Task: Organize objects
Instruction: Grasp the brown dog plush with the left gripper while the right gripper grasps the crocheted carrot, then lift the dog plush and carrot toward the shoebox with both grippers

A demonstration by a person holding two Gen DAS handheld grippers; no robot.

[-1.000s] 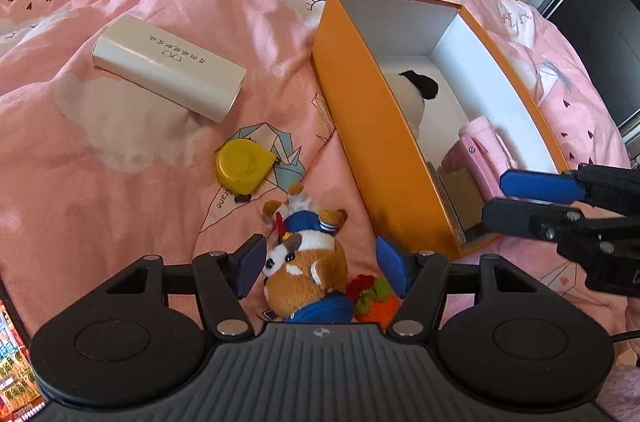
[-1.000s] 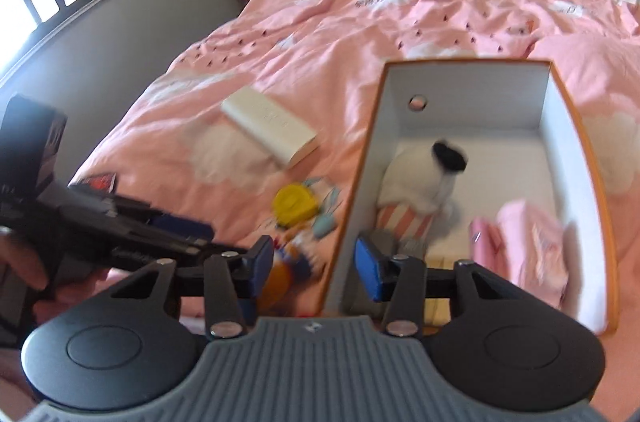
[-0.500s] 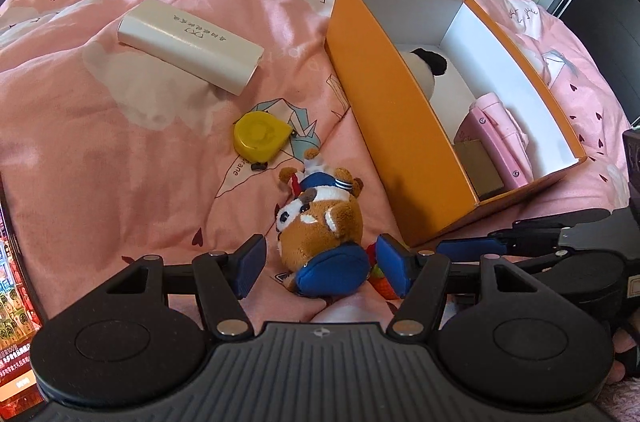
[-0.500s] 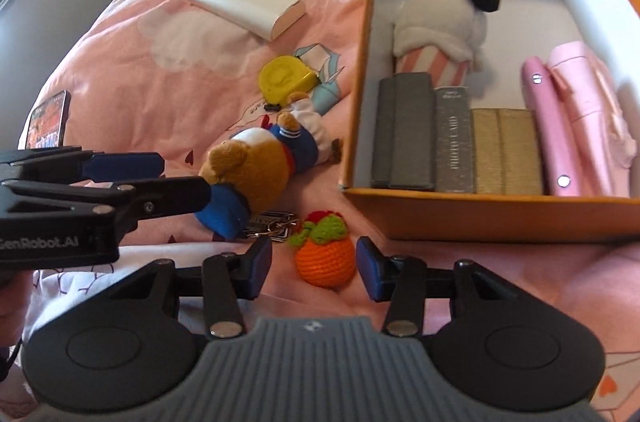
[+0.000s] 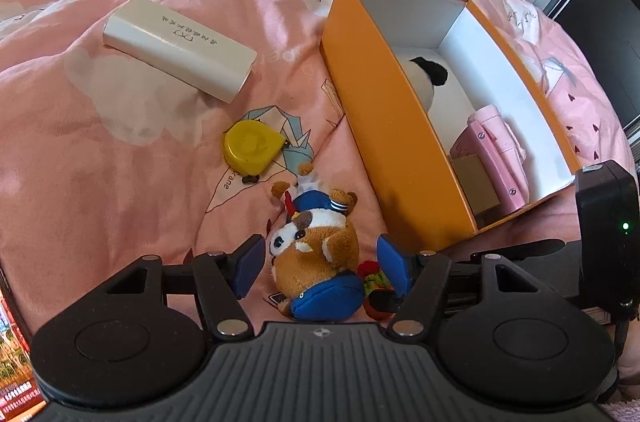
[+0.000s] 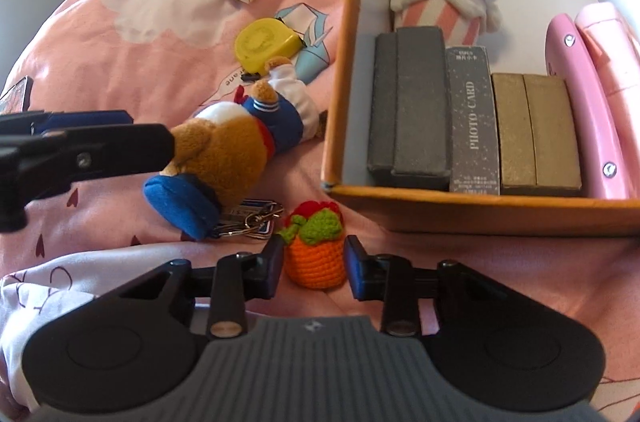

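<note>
The crochet fruit (image 6: 315, 248) lies on the bed (image 6: 168, 62), just near of the near wall of the orange box (image 6: 480, 210) and right of the keys (image 6: 248, 218). The right gripper (image 6: 314, 262) straddles it; its jaws are closing, pads at either flank, and contact cannot be confirmed.

Handling, by judgement: yarn body, light, soft, compressible, not fragile and not slippery. Grip across the orange body, below the green leaves (these would deform and slip).

Orientation: the body is squat, with no marked long axis; the leaf end points far, toward the box.

The left gripper (image 5: 320, 270) stands with jaws apart around the plush bear (image 5: 316, 254), not clamped. The bear's long axis runs near to far, feet far.
</note>
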